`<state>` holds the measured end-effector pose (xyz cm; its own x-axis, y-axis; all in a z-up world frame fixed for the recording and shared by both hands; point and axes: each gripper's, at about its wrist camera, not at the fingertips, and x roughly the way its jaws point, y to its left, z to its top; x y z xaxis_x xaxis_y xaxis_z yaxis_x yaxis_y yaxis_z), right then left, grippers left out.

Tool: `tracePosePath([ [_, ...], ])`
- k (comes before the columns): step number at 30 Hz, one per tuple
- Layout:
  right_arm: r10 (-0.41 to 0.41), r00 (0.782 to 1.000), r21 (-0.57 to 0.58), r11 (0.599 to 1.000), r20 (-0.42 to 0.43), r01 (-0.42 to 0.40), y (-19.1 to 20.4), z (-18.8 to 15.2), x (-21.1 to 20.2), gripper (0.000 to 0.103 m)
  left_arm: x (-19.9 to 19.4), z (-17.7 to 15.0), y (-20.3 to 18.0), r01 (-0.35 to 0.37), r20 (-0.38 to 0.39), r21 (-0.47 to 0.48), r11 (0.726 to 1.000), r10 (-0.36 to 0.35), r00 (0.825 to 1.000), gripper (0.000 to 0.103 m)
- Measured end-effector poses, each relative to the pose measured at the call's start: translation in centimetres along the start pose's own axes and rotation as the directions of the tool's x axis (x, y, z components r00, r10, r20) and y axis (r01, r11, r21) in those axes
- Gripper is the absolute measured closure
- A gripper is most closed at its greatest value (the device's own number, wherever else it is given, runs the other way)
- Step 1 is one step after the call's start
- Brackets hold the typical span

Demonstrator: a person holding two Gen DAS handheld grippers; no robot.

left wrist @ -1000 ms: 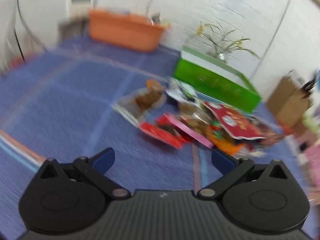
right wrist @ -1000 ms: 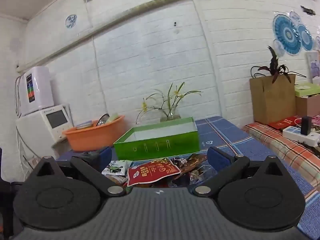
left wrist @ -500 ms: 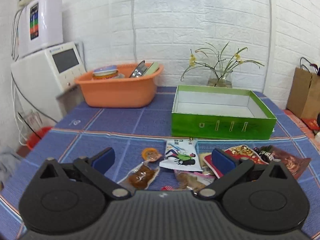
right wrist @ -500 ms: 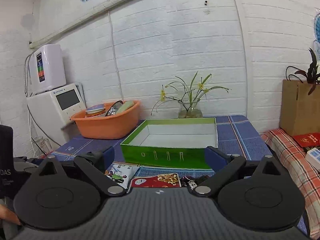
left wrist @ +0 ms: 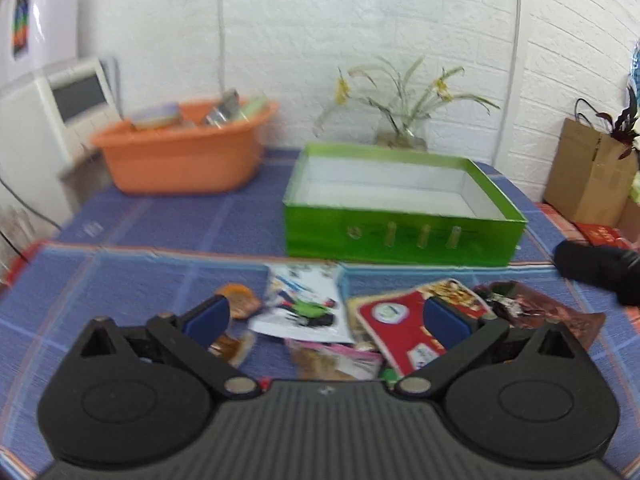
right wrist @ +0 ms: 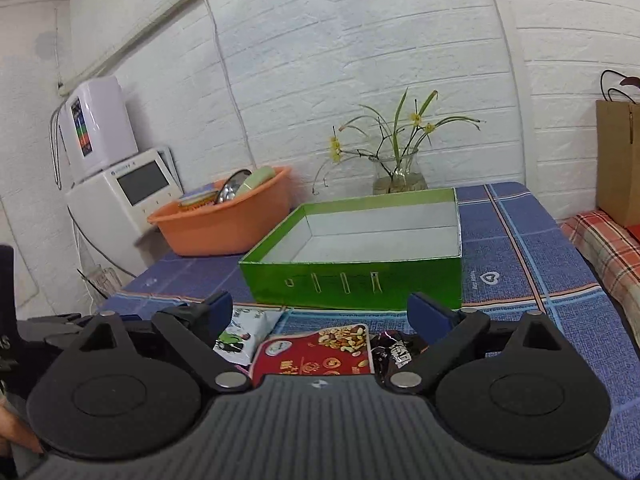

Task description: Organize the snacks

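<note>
Several snack packets lie in a loose pile on the blue checked tablecloth (left wrist: 168, 220): a white packet (left wrist: 304, 304), a red nut packet (left wrist: 400, 324), a dark brown packet (left wrist: 540, 308) and small orange-brown ones (left wrist: 240, 304). Behind them stands an empty green box (left wrist: 400, 236) with a white inside. My left gripper (left wrist: 326, 318) is open and empty, held above the pile. My right gripper (right wrist: 320, 312) is open and empty, just in front of the red packet (right wrist: 316, 350), the white packet (right wrist: 244, 330) and the dark packet (right wrist: 394, 352). The green box (right wrist: 356, 284) lies beyond.
An orange tub (left wrist: 180, 156) with dishes stands at the back left, next to a white appliance (right wrist: 120, 188). A glass vase with flowers (right wrist: 400, 168) stands behind the box. A brown paper bag (left wrist: 588, 176) stands at the right. The other gripper's dark tip (left wrist: 600, 268) shows at the right edge.
Both grippers have tilted and swung: the left view went from looking down on the pile to facing the box, then closer. The right view turned left toward the box. The packets have not moved.
</note>
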<state>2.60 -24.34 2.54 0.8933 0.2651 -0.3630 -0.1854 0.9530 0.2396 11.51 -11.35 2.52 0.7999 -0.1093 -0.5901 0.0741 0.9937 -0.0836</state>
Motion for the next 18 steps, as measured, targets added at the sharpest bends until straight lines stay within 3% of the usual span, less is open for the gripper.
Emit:
tracePosePath([
  [3, -0.009, 0.997, -0.031, 0.999, -0.076, 0.007, -1.2, -0.5, 2.2, 0.0, 1.6, -0.2, 1.1, 0.08, -0.047, -0.069, 0.994, -0.084, 0.995, 0.0],
  [8, -0.009, 0.993, 0.007, 1.0, -0.115, 0.009, -2.4, -1.5, 3.2, 0.0, 2.3, -1.3, 0.8, 0.009, -0.056, 0.027, 1.0, -0.008, 0.998, 0.0],
  [12, -0.037, 0.996, 0.028, 0.999, -0.081, 0.04, -2.3, -1.5, 2.5, 0.0, 1.8, -1.6, 0.2, -0.042, -0.023, 0.09, 0.995, 0.045, 0.999, 0.0],
  [18, -0.207, 0.978, 0.154, 0.966, -0.022, 0.208, -1.9, -1.7, 0.3, 0.0, 0.3, -2.2, 0.8, -0.083, 0.011, 0.15, 0.985, 0.082, 0.997, 0.0],
])
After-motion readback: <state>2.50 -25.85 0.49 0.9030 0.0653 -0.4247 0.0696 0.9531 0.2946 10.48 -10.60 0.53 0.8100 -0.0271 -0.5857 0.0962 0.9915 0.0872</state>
